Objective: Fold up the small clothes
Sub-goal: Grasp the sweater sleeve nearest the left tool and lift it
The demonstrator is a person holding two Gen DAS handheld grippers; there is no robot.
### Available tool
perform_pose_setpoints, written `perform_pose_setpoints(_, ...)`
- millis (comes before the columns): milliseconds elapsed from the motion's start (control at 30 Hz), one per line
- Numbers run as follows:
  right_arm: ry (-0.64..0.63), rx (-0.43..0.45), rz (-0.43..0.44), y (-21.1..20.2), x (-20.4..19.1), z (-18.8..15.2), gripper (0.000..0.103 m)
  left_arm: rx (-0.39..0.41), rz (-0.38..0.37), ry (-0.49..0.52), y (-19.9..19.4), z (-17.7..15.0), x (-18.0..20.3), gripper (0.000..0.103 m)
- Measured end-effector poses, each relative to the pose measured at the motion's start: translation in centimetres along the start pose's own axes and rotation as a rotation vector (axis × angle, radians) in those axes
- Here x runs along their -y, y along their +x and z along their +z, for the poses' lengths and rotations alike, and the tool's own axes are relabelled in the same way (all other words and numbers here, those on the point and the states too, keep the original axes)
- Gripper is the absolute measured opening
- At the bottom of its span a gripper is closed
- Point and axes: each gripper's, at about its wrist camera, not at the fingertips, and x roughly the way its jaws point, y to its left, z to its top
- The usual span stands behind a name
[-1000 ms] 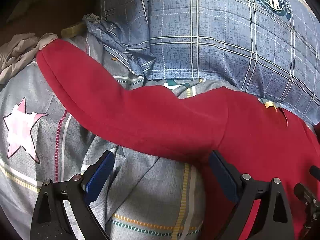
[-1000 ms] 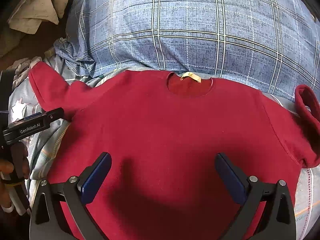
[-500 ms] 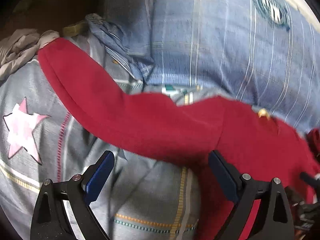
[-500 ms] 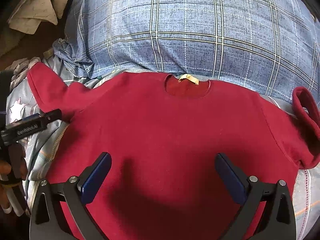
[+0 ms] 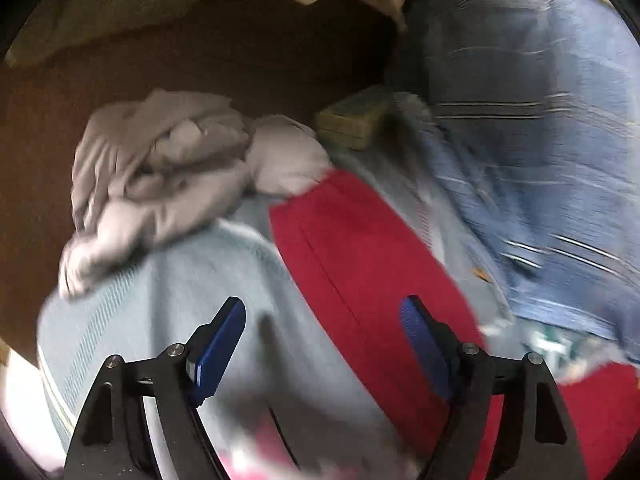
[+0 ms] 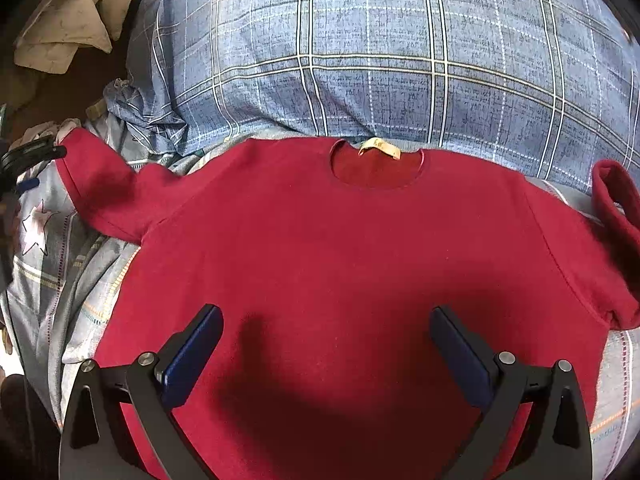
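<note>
Left gripper (image 5: 322, 334) is hanging with its jaws spread wide, nothing between the blue pads, and the picture from its camera is smeared, so detail there is hard to read. Below it the red sleeve (image 5: 352, 248) is lying stretched across the pale bedsheet (image 5: 168, 292), its cuff end touching the crumpled grey cloth (image 5: 168, 176) heaped just beyond it. Beside that heap a small greenish block (image 5: 352, 120) is sitting at the edge of the blue plaid pillow (image 5: 540, 128).

Moving right from the sleeve, the red shirt (image 6: 340, 248) is lying flat and face up on the bed, collar with its yellow tag (image 6: 378, 148) tucked against the plaid pillow, body spread smooth. Right gripper (image 6: 326, 346) is hovering over the lower body of the shirt, jaws equally wide apart, gripping nothing. Further right still, the other sleeve (image 6: 616, 196) is curling up on itself rather than lying flat.

By my reading, the laying-out is done and the sleeve fold is the step in hand. The next move is calling for the left jaws to drop onto the sleeve near the cuff, pinch the fabric alone without snagging the sheet, and carry it across the shirt's body. The curled right sleeve looks to be needing a flattening first.
</note>
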Motion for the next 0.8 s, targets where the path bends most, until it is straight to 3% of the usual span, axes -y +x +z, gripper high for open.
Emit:
perform_pose_setpoints(100,-0.006,-0.004,-0.004,0.4,-0.3,0.0,0.103,-0.059,0.032,0.013,2.8,0.9,1.1,0.079)
perform_pose_setpoints(167,-0.019,-0.007,-0.001,0.6,-0.6,0.1,0.103,-0.023,0.064,0.049,3.5,1.5,2.1,0.079)
perform_pose_setpoints(200,-0.021,-0.007,0.001,0.5,-0.6,0.1,0.103,-0.018,0.041,0.056,3.7,1.6,2.5,0.078)
perform_pose_setpoints(300,-0.018,-0.006,0.008,0.5,-0.6,0.0,0.103,0.015,-0.026,0.068,3.8,1.9,2.7,0.042)
perform_pose_setpoints(333,-0.013,-0.005,0.011,0.4,-0.5,0.0,0.103,0.014,-0.054,0.063,3.8,2.1,2.5,0.018)
perform_pose_setpoints(367,-0.005,-0.005,0.016,0.4,-0.4,0.0,0.103,-0.002,-0.095,0.046,4.0,2.2,2.2,0.01)
perform_pose_setpoints(433,0.009,-0.006,0.025,0.4,-0.2,0.1,0.103,-0.024,-0.135,0.002,3.6,2.5,1.0,0.009)
perform_pose_setpoints(533,0.021,-0.002,0.03,0.0,-0.2,0.1,0.103,0.024,-0.223,-0.002,0.1,2.1,0.7,0.009)
perform_pose_setpoints(667,0.025,0.013,0.031,-0.5,-0.1,0.4,0.103,0.059,-0.442,0.05,-6.9,0.1,2.4,0.009)
perform_pose_setpoints(800,0.039,0.026,0.043,-1.0,0.0,0.7,0.103,0.07,-0.662,0.125,-13.5,-2.5,7.3,0.009)
